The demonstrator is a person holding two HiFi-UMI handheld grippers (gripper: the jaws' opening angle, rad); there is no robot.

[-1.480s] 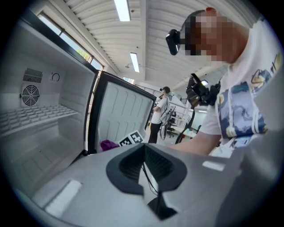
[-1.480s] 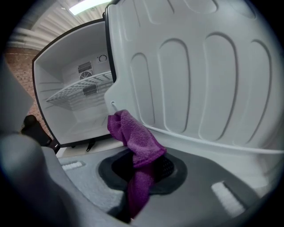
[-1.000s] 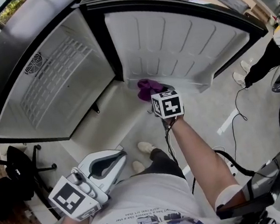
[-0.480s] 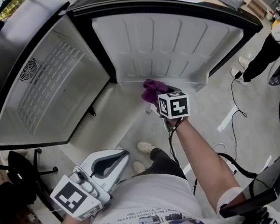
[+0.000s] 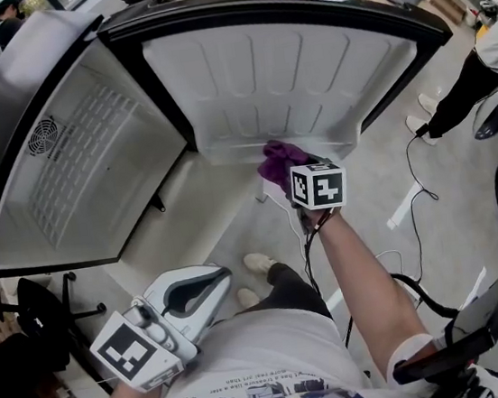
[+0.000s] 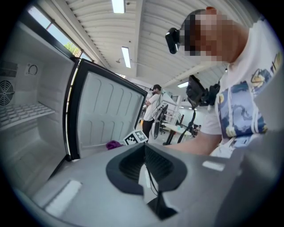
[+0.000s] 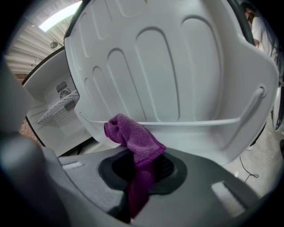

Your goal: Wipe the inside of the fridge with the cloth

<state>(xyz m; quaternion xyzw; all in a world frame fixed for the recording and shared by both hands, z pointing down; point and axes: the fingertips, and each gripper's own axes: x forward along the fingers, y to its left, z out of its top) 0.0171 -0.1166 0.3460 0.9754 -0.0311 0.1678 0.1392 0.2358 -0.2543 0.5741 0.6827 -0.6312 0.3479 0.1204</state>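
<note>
purple cloth [image 7: 133,138] in right tongs [image 7: 141,174]

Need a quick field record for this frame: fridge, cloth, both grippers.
fridge door: open, inner side facing the person
wire shelf: inside the fridge body, left of the door
cloth: purple, bunched, by the door rail
right gripper: shut on cloth, raised to the door
left gripper: shut, nothing held, low by the person's torso
</note>
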